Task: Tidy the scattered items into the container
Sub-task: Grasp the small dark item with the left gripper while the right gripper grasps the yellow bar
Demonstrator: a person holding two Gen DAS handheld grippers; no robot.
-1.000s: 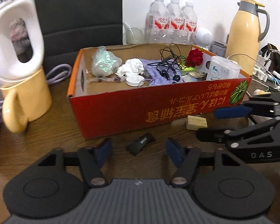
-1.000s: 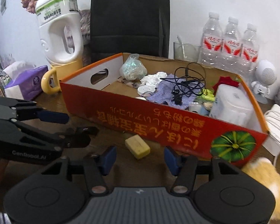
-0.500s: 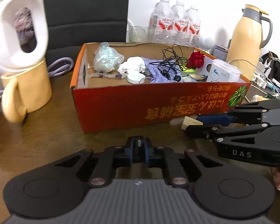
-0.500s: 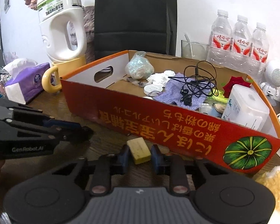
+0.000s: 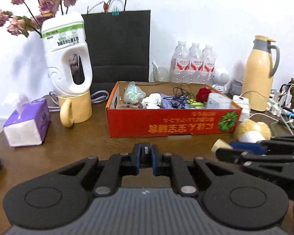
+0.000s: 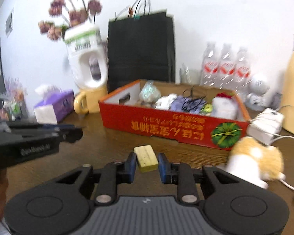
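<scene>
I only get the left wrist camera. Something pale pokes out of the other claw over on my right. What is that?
Observer: A yellow block, rectangular, sitting between the blue pads of the right gripper.
Visitor: Is it gripped all the way in?
Observer: No. Only its near part lies between the pads; the far end sticks out toward the red box.
Visitor: Where is my claw from there?
Observer: The left gripper shows side-on, off to the block's left, fingers together on the small black item.
</scene>
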